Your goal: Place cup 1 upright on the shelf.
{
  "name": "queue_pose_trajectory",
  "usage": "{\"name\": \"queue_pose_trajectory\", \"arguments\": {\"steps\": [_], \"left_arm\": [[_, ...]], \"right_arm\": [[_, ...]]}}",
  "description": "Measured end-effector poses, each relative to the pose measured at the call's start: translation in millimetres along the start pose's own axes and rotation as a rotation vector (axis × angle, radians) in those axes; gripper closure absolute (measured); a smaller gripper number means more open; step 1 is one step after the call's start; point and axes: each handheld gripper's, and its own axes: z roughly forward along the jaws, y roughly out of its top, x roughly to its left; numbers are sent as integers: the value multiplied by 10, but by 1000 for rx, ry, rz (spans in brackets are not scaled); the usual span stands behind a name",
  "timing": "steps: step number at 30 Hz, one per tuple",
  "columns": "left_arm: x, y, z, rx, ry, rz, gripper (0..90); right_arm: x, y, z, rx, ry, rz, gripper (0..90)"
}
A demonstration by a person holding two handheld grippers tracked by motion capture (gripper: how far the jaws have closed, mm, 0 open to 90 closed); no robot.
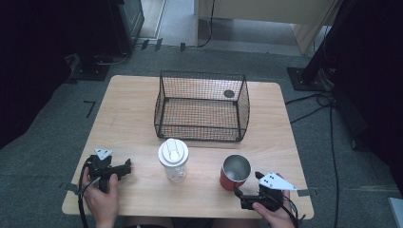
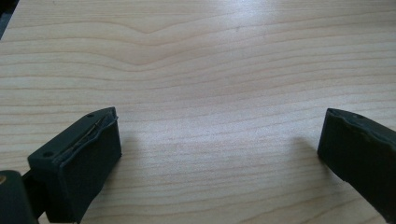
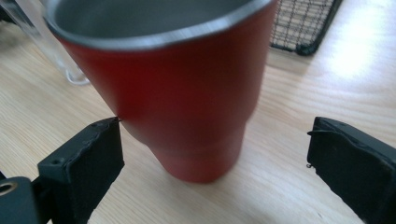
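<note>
A red cup [image 1: 234,172] with a steel inside stands upright near the table's front right. My right gripper [image 1: 247,184] is just in front of it, held in a hand, jaws apart. In the right gripper view the red cup [image 3: 177,84] stands between and slightly beyond the jaws of my right gripper [image 3: 217,123]; the pads do not press on it. At the front left, a hand holds my left gripper [image 1: 127,166] low over the table. In its own view my left gripper [image 2: 219,130] is open over bare wood.
A clear bottle [image 1: 173,159] with a white lid stands at the front middle, left of the cup. A black wire basket [image 1: 202,105] stands empty at the back middle. The wooden table [image 1: 128,118] has bare room on its left side.
</note>
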Motion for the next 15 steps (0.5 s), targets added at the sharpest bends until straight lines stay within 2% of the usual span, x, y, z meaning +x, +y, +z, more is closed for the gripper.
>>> {"name": "queue_pose_trajectory", "arguments": {"steps": [6, 15], "left_arm": [[0, 0, 0, 0, 0, 0, 0], [0, 0, 0, 0, 0, 0, 0]], "right_arm": [[88, 115, -5, -52, 28, 23, 55], [165, 209, 37, -99, 27, 50, 61]]}}
